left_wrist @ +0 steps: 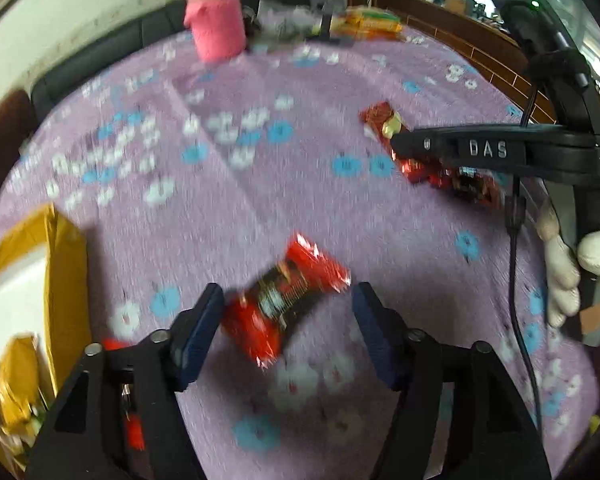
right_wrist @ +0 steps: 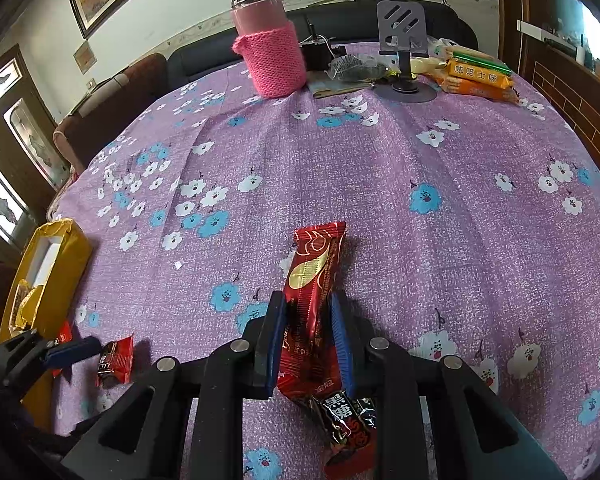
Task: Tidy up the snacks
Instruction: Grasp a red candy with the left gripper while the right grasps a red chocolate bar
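Observation:
My left gripper [left_wrist: 287,300] is open just above the purple flowered tablecloth, with a small red and black snack packet [left_wrist: 283,300] lying between its blue fingers; the view is blurred. The same packet [right_wrist: 115,360] and left gripper [right_wrist: 73,350] show in the right wrist view. My right gripper [right_wrist: 306,308] is shut on a long red snack bar [right_wrist: 314,292]. A red and black packet [right_wrist: 346,424] lies under it. The right gripper [left_wrist: 400,144] and bar [left_wrist: 384,120] also show in the left wrist view. A yellow box [right_wrist: 65,264] holding gold-wrapped snacks stands at the left edge.
A pink-sleeved flask [right_wrist: 269,48], a grey phone stand [right_wrist: 404,40], orange and green biscuit packs [right_wrist: 478,74] and a dark bag [right_wrist: 354,68] stand at the table's far side. The box [left_wrist: 65,280] sits left of my left gripper. A black cable [left_wrist: 516,280] hangs from the right gripper.

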{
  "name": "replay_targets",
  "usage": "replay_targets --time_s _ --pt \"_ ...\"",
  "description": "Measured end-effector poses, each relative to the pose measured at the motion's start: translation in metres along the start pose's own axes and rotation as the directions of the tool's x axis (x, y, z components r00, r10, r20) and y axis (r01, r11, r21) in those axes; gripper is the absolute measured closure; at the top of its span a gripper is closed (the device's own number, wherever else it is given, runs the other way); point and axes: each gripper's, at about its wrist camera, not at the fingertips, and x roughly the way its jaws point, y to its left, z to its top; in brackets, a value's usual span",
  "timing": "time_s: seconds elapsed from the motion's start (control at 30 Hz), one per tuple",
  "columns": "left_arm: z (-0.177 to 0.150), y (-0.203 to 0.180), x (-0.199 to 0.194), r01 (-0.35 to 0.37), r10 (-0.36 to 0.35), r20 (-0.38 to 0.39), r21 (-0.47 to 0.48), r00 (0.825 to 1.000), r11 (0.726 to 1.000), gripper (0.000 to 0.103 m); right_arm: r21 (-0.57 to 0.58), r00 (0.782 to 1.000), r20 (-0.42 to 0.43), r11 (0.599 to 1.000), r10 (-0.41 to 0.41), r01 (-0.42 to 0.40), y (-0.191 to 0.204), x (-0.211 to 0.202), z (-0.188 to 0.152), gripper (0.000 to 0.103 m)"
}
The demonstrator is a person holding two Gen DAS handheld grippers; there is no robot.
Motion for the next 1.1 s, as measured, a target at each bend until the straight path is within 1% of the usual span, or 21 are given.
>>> replay_targets --time_s 0.07,0.1,0.13,0.17,0.2,0.23,0.27,0.33,0.4,0.53,0.77,0.93,1.1 --pt "0.002 -0.002 0.001 -0.003 0.003 0.002 0.017 1.0 1.0 0.037 0.0 1.0 0.005 1.0 0.007 -0.007 -0.001 0.0 0.0 0.078" --pt "0.003 -0.002 0.001 0.014 -0.014 -0.002 0.017 1.0 1.0 0.052 -0.001 1.0 0.008 1.0 0.01 -0.01 -0.001 0.0 0.0 0.078" --pt "0.003 -0.001 0.001 0.047 -0.047 -0.005 0.014 0.999 0.999 0.064 -0.002 1.0 0.015 1.0 0.017 -0.017 -0.001 0.001 0.0 0.078" --pt "0.003 -0.002 -0.001 0.086 -0.086 -0.009 0.014 0.996 0.996 0.086 0.0 0.999 0.021 1.0 0.027 -0.027 -0.003 0.001 0.0 0.078" --pt "0.004 -0.004 -0.001 0.083 -0.082 -0.011 0.02 0.997 0.996 0.091 0.002 0.999 0.025 0.999 0.036 -0.036 -0.004 0.002 0.0 0.078" --pt "0.004 -0.007 -0.002 0.061 -0.061 -0.008 0.033 0.998 0.998 0.091 0.006 0.999 0.025 0.999 0.046 -0.046 -0.006 0.002 0.001 0.078" --pt "0.003 -0.01 -0.002 0.058 -0.057 -0.007 0.036 0.998 0.998 0.091 0.012 0.998 0.022 0.999 0.051 -0.051 -0.007 0.002 0.001 0.08" --pt "0.001 -0.013 -0.004 0.076 -0.076 -0.003 0.027 0.997 0.997 0.091 0.036 0.998 0.017 0.997 0.064 -0.064 -0.01 0.001 0.002 0.084" --pt "-0.001 -0.014 -0.009 0.077 -0.077 0.008 0.012 0.997 0.997 0.091 0.058 0.997 0.019 0.995 0.081 -0.082 -0.013 -0.001 0.002 0.086" --pt "-0.005 -0.009 -0.023 0.095 -0.093 0.045 -0.045 0.995 0.994 0.091 0.068 0.994 0.039 0.992 0.101 -0.104 -0.013 -0.007 0.003 0.09" --pt "-0.018 0.003 -0.055 0.125 -0.105 0.139 -0.143 0.985 0.982 0.091 0.07 0.983 0.087 0.983 0.163 -0.17 -0.009 -0.022 0.002 0.091" --pt "-0.029 0.009 -0.073 0.151 -0.115 0.185 -0.195 0.976 0.969 0.091 0.074 0.974 0.1 0.975 0.203 -0.211 -0.008 -0.028 0.0 0.091" --pt "-0.046 0.019 -0.091 0.149 -0.095 0.218 -0.249 0.971 0.957 0.091 0.056 0.973 0.099 0.975 0.207 -0.213 -0.002 -0.031 -0.002 0.091"
